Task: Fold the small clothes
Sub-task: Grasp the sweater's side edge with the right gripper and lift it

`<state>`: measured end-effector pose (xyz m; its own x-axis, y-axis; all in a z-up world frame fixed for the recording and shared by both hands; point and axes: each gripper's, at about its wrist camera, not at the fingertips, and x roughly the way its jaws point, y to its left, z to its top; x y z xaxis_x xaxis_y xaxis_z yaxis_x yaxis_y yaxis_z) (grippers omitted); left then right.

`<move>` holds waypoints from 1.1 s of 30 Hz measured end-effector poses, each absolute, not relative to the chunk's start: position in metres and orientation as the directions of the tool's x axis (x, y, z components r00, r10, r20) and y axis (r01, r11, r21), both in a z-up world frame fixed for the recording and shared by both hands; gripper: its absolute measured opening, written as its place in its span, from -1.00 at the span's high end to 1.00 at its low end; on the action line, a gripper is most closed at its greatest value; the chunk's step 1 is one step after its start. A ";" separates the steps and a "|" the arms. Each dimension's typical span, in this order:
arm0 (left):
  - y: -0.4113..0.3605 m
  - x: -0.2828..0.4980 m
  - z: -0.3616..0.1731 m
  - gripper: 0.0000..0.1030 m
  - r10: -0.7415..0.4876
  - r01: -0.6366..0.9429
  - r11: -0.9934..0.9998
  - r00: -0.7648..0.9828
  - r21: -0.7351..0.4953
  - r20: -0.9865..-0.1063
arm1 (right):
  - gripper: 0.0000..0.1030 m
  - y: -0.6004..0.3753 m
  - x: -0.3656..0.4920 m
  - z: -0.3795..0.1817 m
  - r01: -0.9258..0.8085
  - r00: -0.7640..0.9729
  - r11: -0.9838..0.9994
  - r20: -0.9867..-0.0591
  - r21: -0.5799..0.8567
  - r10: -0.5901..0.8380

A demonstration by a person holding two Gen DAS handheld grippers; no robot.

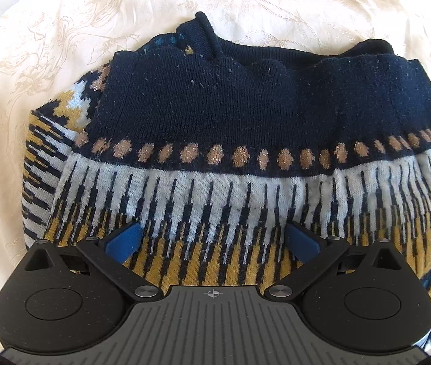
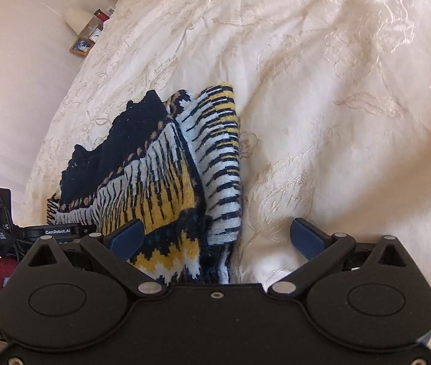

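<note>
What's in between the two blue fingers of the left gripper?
In the left wrist view, the patterned sweater fills the gap between the open left gripper fingers: its yellow, white and navy knit. Nothing else is there.

Both views are bright with soft daylight. The bedspread (image 2: 337,91) is partly overexposed. The edges bend and darken from fisheye distortion.

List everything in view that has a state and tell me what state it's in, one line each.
Left gripper: open, over the sweater, gripping nothing.
Right gripper: open, at the sweater's edge, gripping nothing.
Sweater: folded into a bundle, layers uneven, lying on the bedspread.
Bedspread: spread out, lightly wrinkled.
Picture frame: upright beside the bed.
</note>
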<state>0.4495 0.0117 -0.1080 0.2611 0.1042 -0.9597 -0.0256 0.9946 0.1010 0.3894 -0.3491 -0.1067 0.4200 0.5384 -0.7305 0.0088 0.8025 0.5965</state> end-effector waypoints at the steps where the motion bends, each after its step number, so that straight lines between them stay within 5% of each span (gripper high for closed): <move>1: 0.011 0.450 -0.107 -1.00 0.104 -0.025 0.995 0.261 0.101 -0.960 | -1.00 -0.349 0.392 -0.110 0.008 0.413 0.785 -0.717 0.620 0.562; 16: 0.012 0.450 -0.108 -1.00 0.106 -0.028 0.994 0.262 0.102 -0.959 | -1.00 -0.348 0.402 -0.113 -0.039 0.395 0.647 -0.583 0.762 0.710; 26: 0.011 0.450 -0.107 -1.00 0.107 -0.030 0.994 0.262 0.103 -0.959 | -0.99 -0.328 0.444 -0.102 -0.128 0.460 0.755 -0.635 0.643 0.620; 33: 0.010 0.450 -0.107 -1.00 0.108 -0.031 0.994 0.266 0.103 -0.958 | -1.00 -0.312 0.470 -0.116 -0.140 0.391 0.695 -0.605 0.705 0.693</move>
